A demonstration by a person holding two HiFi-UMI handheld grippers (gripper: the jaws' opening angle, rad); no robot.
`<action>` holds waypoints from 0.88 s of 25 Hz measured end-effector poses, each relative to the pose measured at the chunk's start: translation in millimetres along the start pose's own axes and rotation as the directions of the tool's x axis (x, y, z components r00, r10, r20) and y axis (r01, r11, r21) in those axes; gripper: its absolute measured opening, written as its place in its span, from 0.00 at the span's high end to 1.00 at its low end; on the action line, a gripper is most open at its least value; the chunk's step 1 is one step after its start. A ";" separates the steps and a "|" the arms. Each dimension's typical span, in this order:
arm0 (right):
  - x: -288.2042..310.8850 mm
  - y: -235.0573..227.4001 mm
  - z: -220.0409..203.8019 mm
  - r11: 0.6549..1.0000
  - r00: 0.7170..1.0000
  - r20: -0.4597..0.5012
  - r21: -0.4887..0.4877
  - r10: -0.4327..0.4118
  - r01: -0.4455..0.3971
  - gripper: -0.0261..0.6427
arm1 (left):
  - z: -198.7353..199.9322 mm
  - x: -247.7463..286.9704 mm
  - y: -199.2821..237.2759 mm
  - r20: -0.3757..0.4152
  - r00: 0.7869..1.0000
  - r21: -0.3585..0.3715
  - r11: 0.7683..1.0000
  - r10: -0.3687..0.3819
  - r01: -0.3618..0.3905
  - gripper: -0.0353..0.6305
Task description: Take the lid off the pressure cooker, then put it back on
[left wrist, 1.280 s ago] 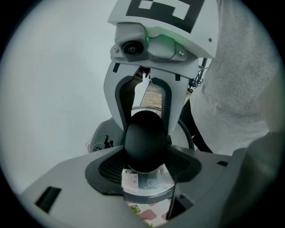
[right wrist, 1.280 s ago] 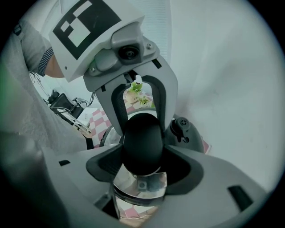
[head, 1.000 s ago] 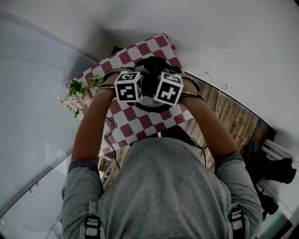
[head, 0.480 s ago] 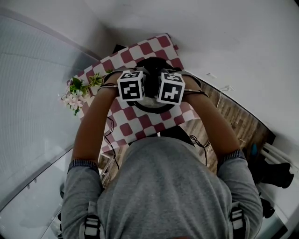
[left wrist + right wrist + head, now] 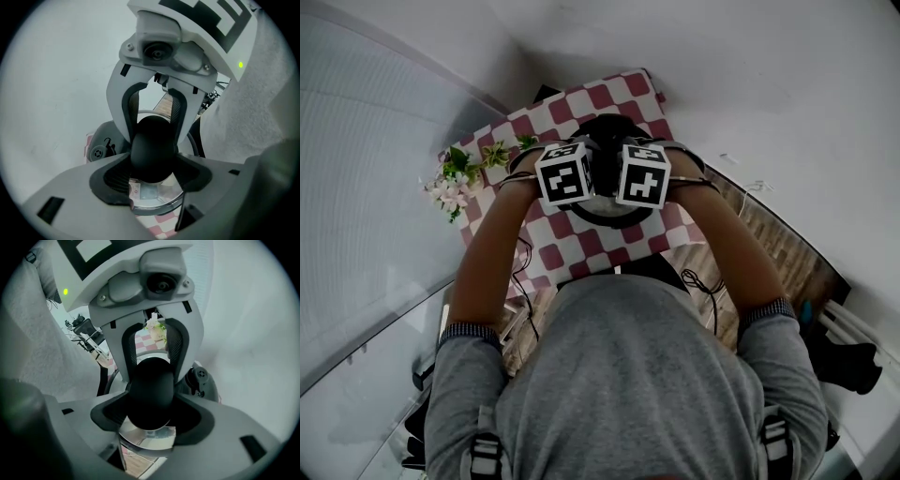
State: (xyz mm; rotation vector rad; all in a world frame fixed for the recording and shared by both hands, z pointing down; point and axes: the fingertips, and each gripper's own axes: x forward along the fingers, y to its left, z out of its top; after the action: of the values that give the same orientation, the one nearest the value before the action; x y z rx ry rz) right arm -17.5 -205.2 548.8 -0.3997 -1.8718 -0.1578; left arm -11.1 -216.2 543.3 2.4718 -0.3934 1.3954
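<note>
**Item: lid step, pressure cooker**

- **Left gripper** [image 5: 153, 173]: jaws spread wide and closed on the black rounded handle [image 5: 152, 145], which is pressed by a pad on either side.
- **Right gripper** [image 5: 151, 416]: set directly opposite and nose to nose with the left gripper. Its jaws are likewise clamped on the same handle, from the far side.
- **Lid** [image 5: 152, 197]: shiny metal with a small label. It is seen just below both pairs of jaws, under the handle.
- **Pressure cooker** [image 5: 602, 221]: found beneath the two grippers, standing on the checked cloth [image 5: 562, 253]. It cannot be told whether the lid is locked, loose or just clear of the pot.
- **Flowers** [image 5: 450, 187]: placed well off to the left gripper's outer side and not in the way.

**Handling notes (judged):**
- The step is taken to be a turn or lift of the lid by its handle.
- Both grips should be kept equally firm, so that the smooth rounded handle is not squeezed out from between the pads.
- Any twist should be made by both grippers together, about the lid's centre.
- The lid should be kept level while it is raised or lowered.
- The pot may be dragged across the cloth if the lid binds, so force should be added gradually.
</note>
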 end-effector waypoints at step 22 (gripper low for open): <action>3.6 -6.8 5.0 0.949 0.989 -0.061 -0.282 0.131 -0.143 0.50 | -4.3 -2.7 14.1 0.008 0.990 -0.323 0.938 0.138 -0.128 0.48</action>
State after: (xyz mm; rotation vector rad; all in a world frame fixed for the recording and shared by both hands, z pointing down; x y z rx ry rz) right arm -25.4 -209.3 551.1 -0.7184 -1.7764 -0.3430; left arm -21.0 -227.5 544.6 2.2350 -0.7453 1.2280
